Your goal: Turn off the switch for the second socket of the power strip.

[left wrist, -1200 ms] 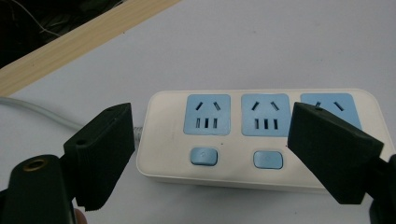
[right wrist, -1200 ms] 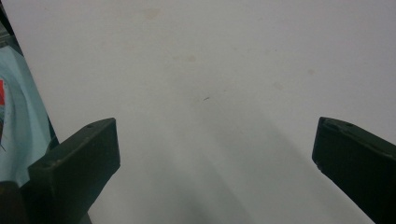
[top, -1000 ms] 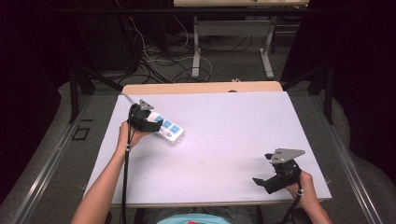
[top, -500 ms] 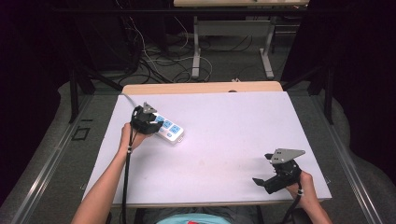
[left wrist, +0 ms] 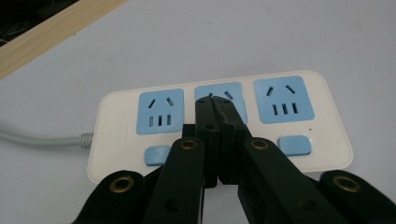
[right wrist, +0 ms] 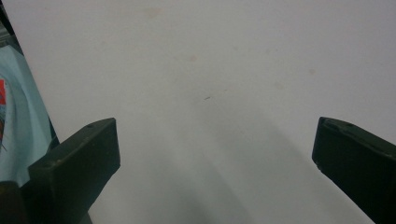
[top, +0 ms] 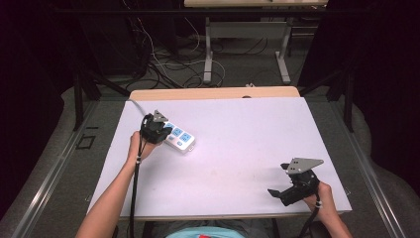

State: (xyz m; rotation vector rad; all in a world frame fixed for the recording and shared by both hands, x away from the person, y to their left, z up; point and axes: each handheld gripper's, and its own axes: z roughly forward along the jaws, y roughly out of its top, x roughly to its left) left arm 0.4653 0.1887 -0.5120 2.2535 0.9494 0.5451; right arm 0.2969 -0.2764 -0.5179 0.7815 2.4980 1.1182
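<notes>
1. High view: the power strip lies flat on the white surface, toward its far left part, with its grey cord running off toward the surface's far left corner. The left gripper sits over the strip's cord end. The right gripper rests well apart from the strip, by the near right corner of the surface.

2. Left gripper view: the left gripper has its fingers pressed together with no gap, holding nothing, their tips over the strip's middle blue socket. Three sockets and small blue switches face up on the power strip. Judging by its look, the strip is a rigid, smooth plastic block, fairly light, liable to slide when pushed and tugged by its stiff cord. Its long side edges seem the best hold, fingers spanning the narrow width near the middle.

3. Right gripper view: the right gripper has its fingers spread wide over the bare surface, empty.
</notes>
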